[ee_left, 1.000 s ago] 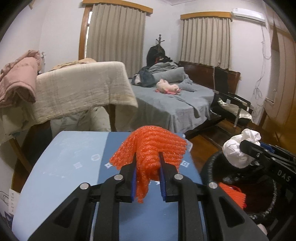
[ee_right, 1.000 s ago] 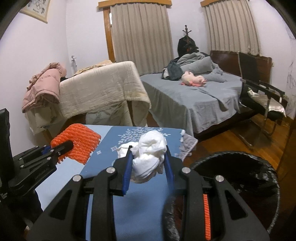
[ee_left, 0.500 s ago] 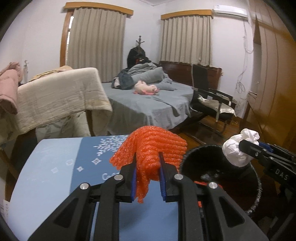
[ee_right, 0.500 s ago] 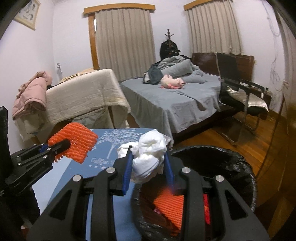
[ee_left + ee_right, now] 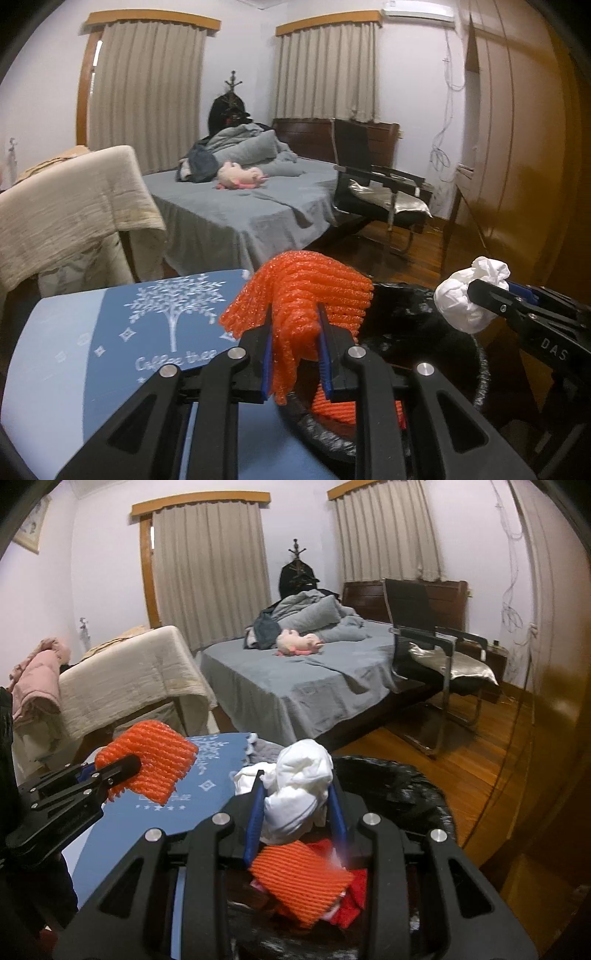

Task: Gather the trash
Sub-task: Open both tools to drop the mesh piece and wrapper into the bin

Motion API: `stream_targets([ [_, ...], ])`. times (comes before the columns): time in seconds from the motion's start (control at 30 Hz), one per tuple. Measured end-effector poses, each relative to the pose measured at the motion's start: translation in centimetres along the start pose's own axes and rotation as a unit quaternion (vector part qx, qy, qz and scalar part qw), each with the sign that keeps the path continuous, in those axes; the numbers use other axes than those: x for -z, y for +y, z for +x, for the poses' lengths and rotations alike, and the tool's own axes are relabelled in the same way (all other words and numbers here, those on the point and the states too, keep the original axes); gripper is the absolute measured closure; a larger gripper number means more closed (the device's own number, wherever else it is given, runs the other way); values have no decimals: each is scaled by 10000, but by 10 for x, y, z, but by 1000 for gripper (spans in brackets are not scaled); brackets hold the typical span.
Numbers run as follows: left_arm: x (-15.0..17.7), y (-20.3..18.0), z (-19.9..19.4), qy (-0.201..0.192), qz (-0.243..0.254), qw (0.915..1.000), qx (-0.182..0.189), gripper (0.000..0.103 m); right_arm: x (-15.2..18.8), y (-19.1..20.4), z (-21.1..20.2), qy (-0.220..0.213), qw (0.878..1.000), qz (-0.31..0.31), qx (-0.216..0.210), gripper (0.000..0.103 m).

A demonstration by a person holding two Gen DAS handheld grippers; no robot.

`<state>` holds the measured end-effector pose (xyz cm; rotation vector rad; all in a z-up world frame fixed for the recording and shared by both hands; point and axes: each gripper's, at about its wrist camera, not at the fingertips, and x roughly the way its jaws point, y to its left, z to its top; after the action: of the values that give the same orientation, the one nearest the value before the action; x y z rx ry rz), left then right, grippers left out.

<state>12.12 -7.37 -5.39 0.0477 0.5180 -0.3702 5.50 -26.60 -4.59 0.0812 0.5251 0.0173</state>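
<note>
Over the bin [image 5: 424, 794], the right gripper [image 5: 295, 812] pinches a white wad [image 5: 299, 794]. The left gripper [image 5: 295, 350] clamps orange netting [image 5: 306, 291] at the table [image 5: 55, 350] edge, beside the bin's rim.

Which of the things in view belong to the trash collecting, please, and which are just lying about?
Job:
- orange foam net in left hand-held gripper
- white crumpled tissue in right hand-held gripper
- black bin

Lying about:
- pink plush toy
- black chair
- pink jacket
</note>
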Motion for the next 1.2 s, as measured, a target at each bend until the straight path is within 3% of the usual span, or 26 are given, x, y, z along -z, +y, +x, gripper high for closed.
stream_targets([
  [0.47,4,-42,43,243,254,9983,464,83,14,-46,4,158,9987,120,472,72],
  [1.03,8,-63,93,553,394,9953,686,83,21,-68,48,499,9965,170,649,71],
  [1.13,7,-62,98,634,355,9937,849,71,22,-70,52,520,9959,138,720,67],
  [1.2,8,-59,100,646,303,9928,964,55,23,-70,53,538,9955,119,776,63],
])
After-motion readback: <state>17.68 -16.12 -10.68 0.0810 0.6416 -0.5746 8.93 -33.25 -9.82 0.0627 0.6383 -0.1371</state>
